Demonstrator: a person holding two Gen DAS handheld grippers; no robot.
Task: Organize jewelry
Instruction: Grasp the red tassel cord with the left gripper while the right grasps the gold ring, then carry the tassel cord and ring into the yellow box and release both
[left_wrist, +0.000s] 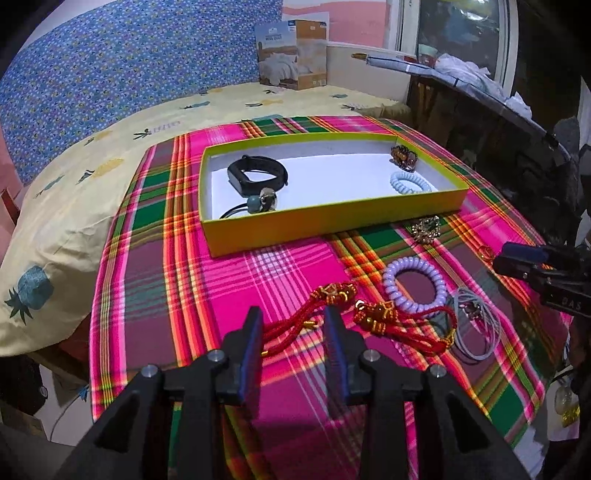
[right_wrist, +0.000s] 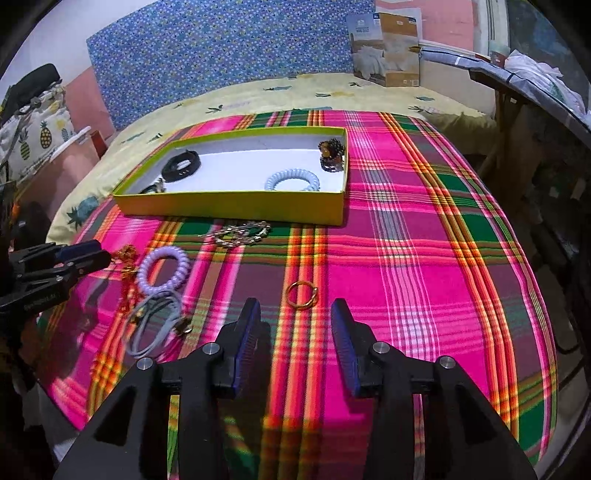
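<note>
A yellow-green box (left_wrist: 332, 225) (right_wrist: 236, 210) on the plaid cloth holds a black band (left_wrist: 258, 173), a beaded cord (left_wrist: 264, 201), a pale blue coil tie (left_wrist: 410, 182) (right_wrist: 293, 179) and a brown beaded piece (left_wrist: 402, 155) (right_wrist: 332, 151). My left gripper (left_wrist: 293, 317) is open, straddling a red knotted cord bracelet (left_wrist: 314, 314). A second red cord (left_wrist: 391, 321), a lilac coil tie (left_wrist: 415, 286) (right_wrist: 164, 271), grey elastics (left_wrist: 476, 328) (right_wrist: 155, 325) and a gold chain (left_wrist: 424, 227) (right_wrist: 240, 234) lie on the cloth. My right gripper (right_wrist: 295, 310) is open, just behind a gold ring (right_wrist: 301, 293).
The plaid cloth (right_wrist: 406, 258) covers a bed with a yellow pineapple sheet (left_wrist: 74, 206). A cardboard package (left_wrist: 291, 55) stands at the back. A dark table with laundry (left_wrist: 480, 85) is at the right. The cloth drops off at the right edge.
</note>
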